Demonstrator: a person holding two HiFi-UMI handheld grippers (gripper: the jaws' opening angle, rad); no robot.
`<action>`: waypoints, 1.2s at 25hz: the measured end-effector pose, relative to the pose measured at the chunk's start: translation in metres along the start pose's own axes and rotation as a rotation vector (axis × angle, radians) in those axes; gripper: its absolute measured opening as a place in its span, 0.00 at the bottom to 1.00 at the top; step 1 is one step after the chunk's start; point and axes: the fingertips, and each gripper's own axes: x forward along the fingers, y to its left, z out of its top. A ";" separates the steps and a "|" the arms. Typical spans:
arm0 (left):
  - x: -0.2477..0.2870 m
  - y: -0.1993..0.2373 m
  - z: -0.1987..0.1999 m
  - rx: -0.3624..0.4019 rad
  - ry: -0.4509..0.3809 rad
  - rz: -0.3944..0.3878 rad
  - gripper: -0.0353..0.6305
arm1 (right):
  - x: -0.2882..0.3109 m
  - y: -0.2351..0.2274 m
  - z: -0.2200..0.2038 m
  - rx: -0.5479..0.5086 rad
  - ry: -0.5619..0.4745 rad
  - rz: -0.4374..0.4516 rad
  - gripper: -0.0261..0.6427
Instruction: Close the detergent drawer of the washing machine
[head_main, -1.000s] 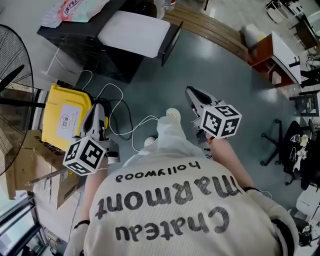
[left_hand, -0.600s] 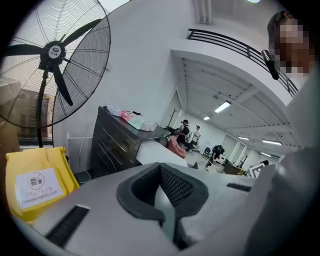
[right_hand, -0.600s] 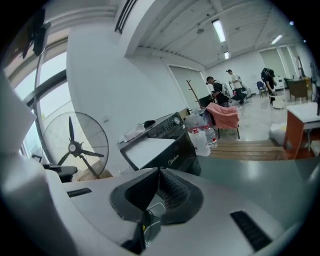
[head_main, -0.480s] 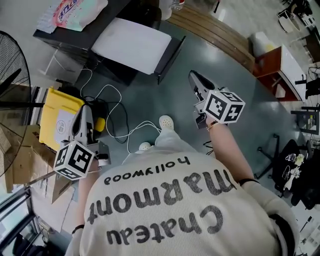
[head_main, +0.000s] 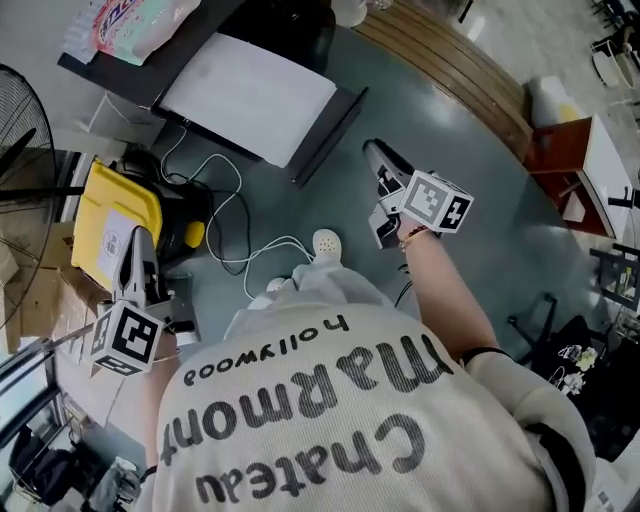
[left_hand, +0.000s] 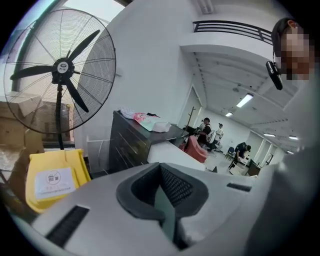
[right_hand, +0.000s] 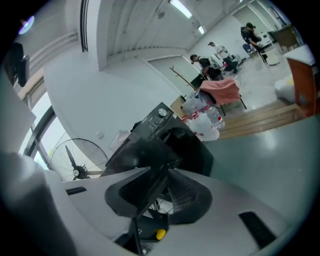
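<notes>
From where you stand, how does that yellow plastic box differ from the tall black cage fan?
The yellow plastic box sits low and solid; the black cage fan stands tall on a pole, open wire. The box is angular, white-labelled; the fan round, three-bladed. Both stand beside cardboard.

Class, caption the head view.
Cream-sweatered person holds grey left gripper and right gripper, its empty jaws just opened, over grey floor.

What seems to be the washing machine (right_hand: 192, 145) is hidden in part behind the 2 jaws of the right gripper (right_hand: 157, 180); its detergent drawer cannot be made out. The fan (head_main: 25, 150) is cut off at the head view's left edge.
</notes>
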 end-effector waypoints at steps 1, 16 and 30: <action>0.002 0.001 -0.001 -0.005 0.007 0.014 0.06 | 0.008 -0.004 -0.004 0.017 0.024 0.013 0.22; 0.015 0.000 -0.009 -0.018 0.024 0.125 0.06 | 0.077 -0.008 -0.054 0.184 0.282 0.191 0.31; 0.014 -0.001 -0.003 0.000 0.000 0.152 0.06 | 0.089 -0.001 -0.065 0.236 0.335 0.281 0.25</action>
